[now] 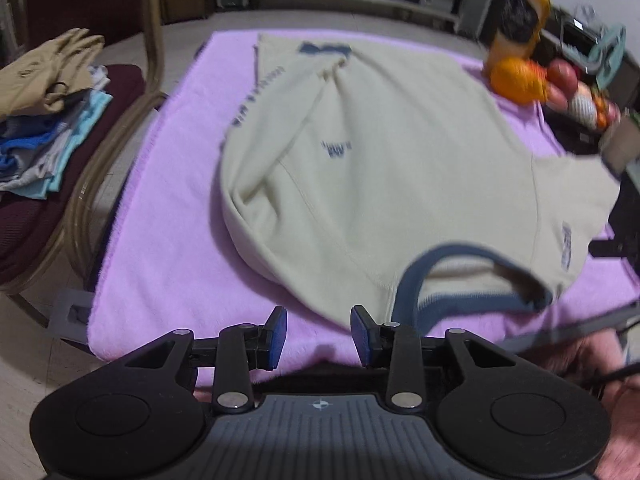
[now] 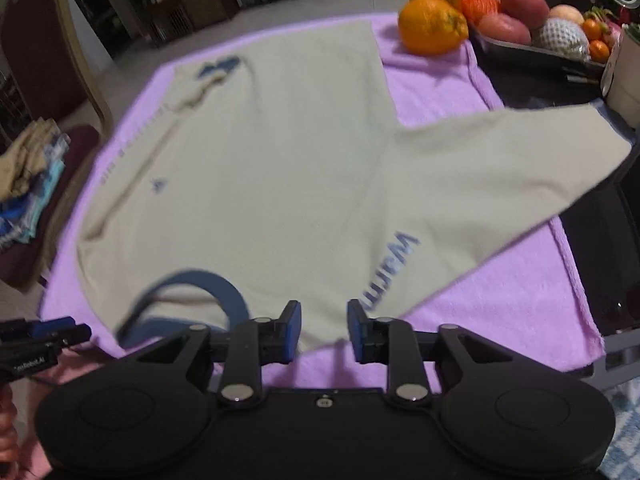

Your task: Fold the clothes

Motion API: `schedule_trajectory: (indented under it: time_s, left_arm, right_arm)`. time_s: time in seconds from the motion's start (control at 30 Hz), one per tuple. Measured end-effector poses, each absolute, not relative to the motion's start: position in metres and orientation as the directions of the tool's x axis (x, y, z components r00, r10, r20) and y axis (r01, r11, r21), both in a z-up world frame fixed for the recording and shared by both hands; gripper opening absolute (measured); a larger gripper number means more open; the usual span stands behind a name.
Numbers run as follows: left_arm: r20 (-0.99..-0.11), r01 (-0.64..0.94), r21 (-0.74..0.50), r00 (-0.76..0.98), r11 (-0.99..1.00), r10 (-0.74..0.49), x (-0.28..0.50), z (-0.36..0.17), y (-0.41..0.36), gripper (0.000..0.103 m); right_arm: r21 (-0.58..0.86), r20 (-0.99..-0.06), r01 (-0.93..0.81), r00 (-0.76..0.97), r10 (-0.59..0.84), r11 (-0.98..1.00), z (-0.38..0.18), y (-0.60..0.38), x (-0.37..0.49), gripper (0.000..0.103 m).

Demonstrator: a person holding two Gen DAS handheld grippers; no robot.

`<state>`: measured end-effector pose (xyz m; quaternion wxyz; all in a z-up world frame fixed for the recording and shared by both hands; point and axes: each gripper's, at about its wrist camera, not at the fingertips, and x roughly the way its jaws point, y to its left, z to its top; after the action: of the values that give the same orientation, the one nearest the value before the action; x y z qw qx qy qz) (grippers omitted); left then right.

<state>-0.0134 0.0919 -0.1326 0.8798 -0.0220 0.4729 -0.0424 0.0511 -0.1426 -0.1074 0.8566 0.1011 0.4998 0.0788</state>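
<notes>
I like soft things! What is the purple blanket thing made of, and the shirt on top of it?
The purple cloth looks like fuzzy terry or fleece: its surface is nappy and matte, with a stitched edge. The cream shirt looks like a smooth knit, probably cotton, with a blue ribbed collar. Both views are blurry, so this is a guess.

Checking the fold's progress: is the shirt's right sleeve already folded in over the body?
No. In the right wrist view the sleeve lies spread outward from the cream shirt, past the purple towel.
</notes>
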Motion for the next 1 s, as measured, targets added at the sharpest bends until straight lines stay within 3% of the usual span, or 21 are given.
schedule_trajectory:
  time_s: [0.2,0.47,0.53,0.57,0.73,0.83,1.0]
  left_arm:
    - [-0.852,0.086,-0.059,0.514,0.995,-0.095,-0.001,-0.155,0.067,0.034]
    - [-0.88,0.108,-0.068,0.462,0.992,-0.11,0.011,-0.173,0.05,0.036]
    - [-0.875,0.093,-0.092,0.468,0.991,-0.125,0.012,-0.163,0.06,0.03]
    - [-0.867,0.085,-0.102,0.481,0.991,-0.131,0.013,-0.156,0.067,0.026]
    - [-0.778,0.068,-0.097,0.617,0.993,-0.119,0.033,-0.091,0.096,0.027]
    - [-0.726,0.058,-0.094,0.679,0.994,-0.108,0.059,-0.056,0.109,0.04]
    - [-0.71,0.026,-0.094,0.7,0.995,-0.085,0.13,-0.04,0.131,0.046]
  right_arm:
    - [0.346,-0.823,-0.032,0.469,0.32,0.938,-0.126,-0.125,0.065,0.007]
    - [0.316,-0.873,-0.068,0.37,0.318,0.946,-0.161,-0.104,0.062,0.008]
    - [0.325,-0.863,-0.071,0.386,0.326,0.943,-0.149,-0.108,0.063,0.009]
    - [0.323,-0.85,-0.082,0.414,0.327,0.943,-0.138,-0.11,0.063,0.009]
    - [0.33,-0.736,-0.181,0.565,0.373,0.926,-0.058,-0.113,0.082,0.011]
    - [0.345,-0.642,-0.238,0.646,0.413,0.908,-0.012,-0.115,0.101,0.015]
    - [0.419,-0.538,-0.26,0.701,0.469,0.87,0.007,-0.115,0.143,0.023]
